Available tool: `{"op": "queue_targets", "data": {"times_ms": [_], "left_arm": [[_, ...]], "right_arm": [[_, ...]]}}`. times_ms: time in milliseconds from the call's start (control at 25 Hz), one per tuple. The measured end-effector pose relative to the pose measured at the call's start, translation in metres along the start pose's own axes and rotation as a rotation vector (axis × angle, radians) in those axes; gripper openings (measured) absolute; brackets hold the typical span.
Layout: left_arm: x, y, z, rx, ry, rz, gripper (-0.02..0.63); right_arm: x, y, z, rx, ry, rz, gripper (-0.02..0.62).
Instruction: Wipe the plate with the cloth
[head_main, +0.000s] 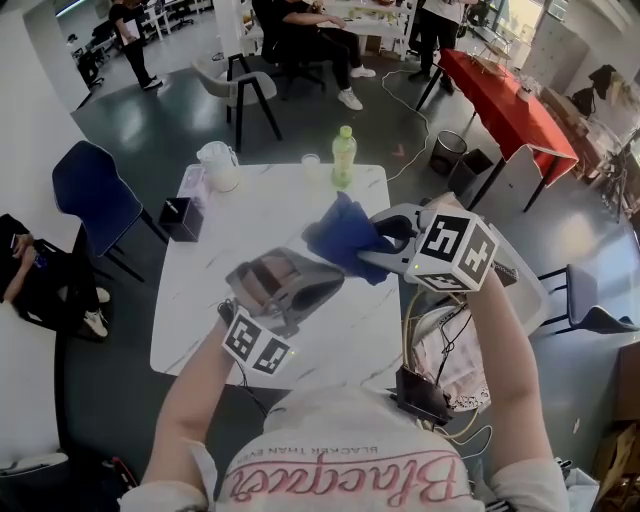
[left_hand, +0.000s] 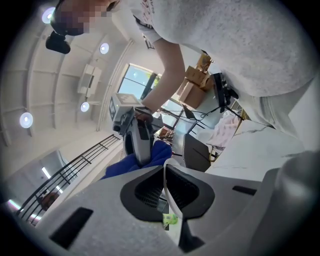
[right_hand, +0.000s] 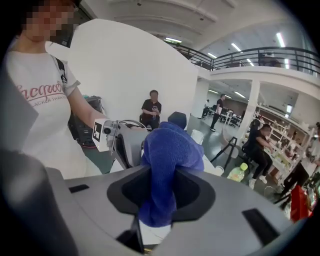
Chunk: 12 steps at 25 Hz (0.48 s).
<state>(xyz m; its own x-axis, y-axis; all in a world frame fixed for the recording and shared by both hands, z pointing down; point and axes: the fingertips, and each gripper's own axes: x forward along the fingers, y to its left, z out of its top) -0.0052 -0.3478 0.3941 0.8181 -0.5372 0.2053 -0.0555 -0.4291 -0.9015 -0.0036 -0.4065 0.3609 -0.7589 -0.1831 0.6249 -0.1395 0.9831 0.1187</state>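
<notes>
Blue terry cloth (right_hand: 167, 150) pinched in right hand-held gripper (right_hand: 159, 200), just beside thin white plate (left_hand: 166, 175) clamped edge-on in left hand-held gripper (left_hand: 168, 202).

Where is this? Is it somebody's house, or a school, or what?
Not a house: probably a big open office or workshop hall. There is an upstairs balcony with dark metal railings, a long red-covered table, and other people in dark clothes sitting farther off.

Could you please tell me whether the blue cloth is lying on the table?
No, the blue cloth is gripped by the right gripper and held up above the table.
</notes>
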Motion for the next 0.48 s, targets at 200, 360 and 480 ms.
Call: {"op": "queue_targets", "data": {"times_ms": [200,360,480], "left_arm": [[0.002,-0.004,0.003,0.047,0.003,-0.024,0.017],[0.003,-0.009,0.0,0.062,0.018,-0.044,0.017],[0.004,-0.012,0.002,0.074,0.022,-0.05,0.017]], "right_arm": [[0.025,0.004,0.002,-0.041,0.049,0.026,0.103],[0.049,-0.001,0.005,-0.109,0.071,0.006,0.103],[0.068,-0.008,-0.003,-0.131,0.099,-0.003,0.103]]}}
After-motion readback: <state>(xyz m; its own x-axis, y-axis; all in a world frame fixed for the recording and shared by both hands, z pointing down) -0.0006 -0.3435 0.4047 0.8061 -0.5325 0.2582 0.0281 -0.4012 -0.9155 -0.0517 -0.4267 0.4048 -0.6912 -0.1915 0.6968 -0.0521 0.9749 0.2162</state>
